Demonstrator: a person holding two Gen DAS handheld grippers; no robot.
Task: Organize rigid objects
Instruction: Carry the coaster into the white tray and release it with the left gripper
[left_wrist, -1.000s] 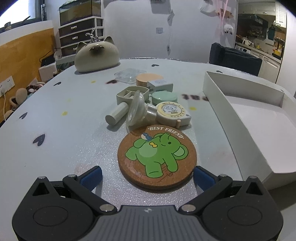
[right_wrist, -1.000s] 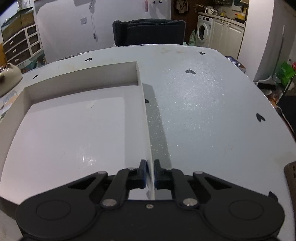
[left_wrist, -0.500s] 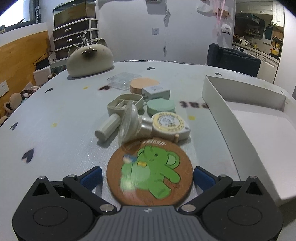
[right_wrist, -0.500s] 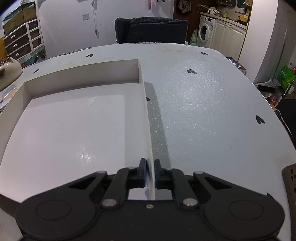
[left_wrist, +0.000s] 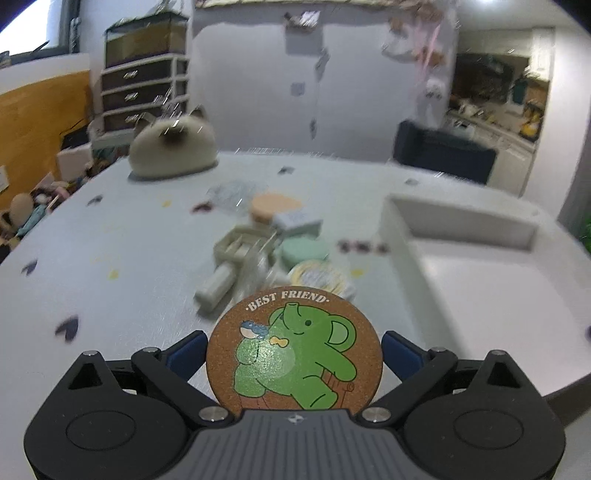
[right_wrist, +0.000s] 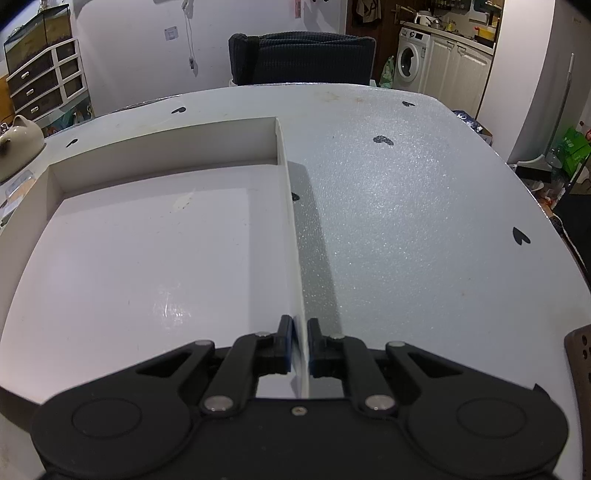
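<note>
Lifted off the desk (left_wrist: 129, 258) since a second ago, the cork coaster (left_wrist: 293, 350) with the green elephant and the words "BEST FRIEND" now stands tilted up toward the camera, held by its two side edges in the left tool (left_wrist: 293, 350), whose blue fingers (left_wrist: 186, 352) press on the rim on either side. Beyond it the remaining pile lies blurred on the desk: a pale cylinder (left_wrist: 216, 286), a beige frame-like piece (left_wrist: 240, 245), a green round tin (left_wrist: 304, 249), a yellow-rimmed round tape (left_wrist: 319, 277), a peach disc (left_wrist: 275, 205) and a small grey box (left_wrist: 297, 221). A cat-shaped ornament (left_wrist: 173, 147) sits at the far edge. To the right is the white tray (left_wrist: 469, 229), with nothing visible inside. The right tool (right_wrist: 300, 341) has not shifted; its jaws are nearly together, pinching the tray's thin right-hand wall, which runs straight up between the pads.
</note>
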